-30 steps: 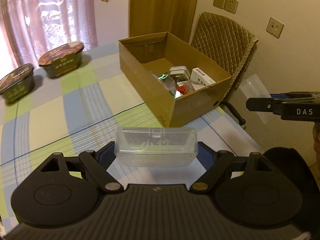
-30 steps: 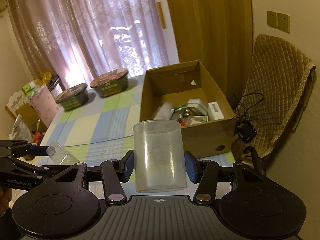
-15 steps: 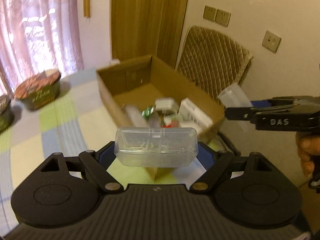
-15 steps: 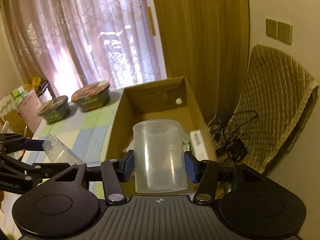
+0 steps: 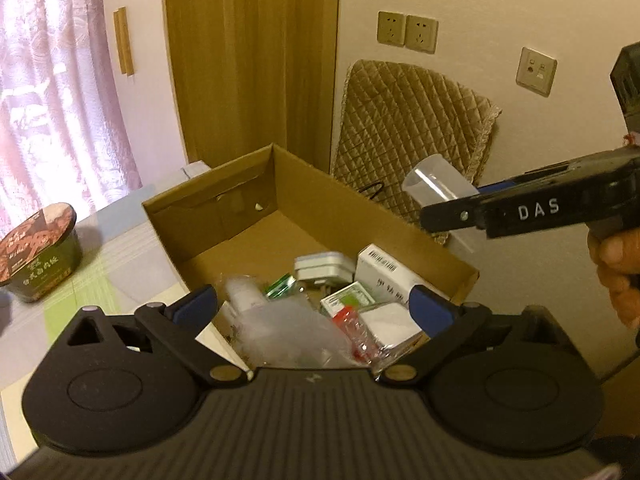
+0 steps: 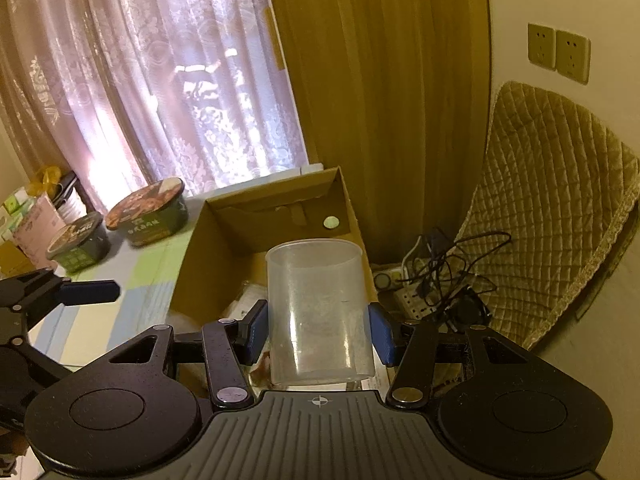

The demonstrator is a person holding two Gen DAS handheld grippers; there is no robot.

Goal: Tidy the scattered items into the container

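The left gripper [image 5: 312, 304] hung above the near end of the cardboard box [image 5: 240, 196], pointing forward and down into it, its blue-padded fingers [image 5: 430, 310] spread wide with nothing between them. Directly below and between those fingers lay a blurred clear plastic case [image 5: 288, 332] on top of the box's contents, apart from both pads; beyond the fingertips sat a white plug adapter [image 5: 324, 268] and a white carton [image 5: 384, 274], and by the right finger a small green-and-white box [image 5: 347, 298] and a red wrapper [image 5: 352, 326]. The right gripper [image 6: 318, 326] was held level over the right-hand side of the same box, a hand [image 5: 618, 268] wrapped round its grip at the frame edge. Its fingers [image 6: 256, 332] stood narrowed against the two sides of a clear plastic cup [image 6: 318, 312], which stood upright between them with its open mouth up and its base near the gripper's body. Past the cup the far wall of the box showed. To the left of the fingers, two noodle bowls [image 6: 148, 212] stood on the checked tabletop [image 6: 148, 276]; to their right hung a quilted chair back [image 6: 556, 208].
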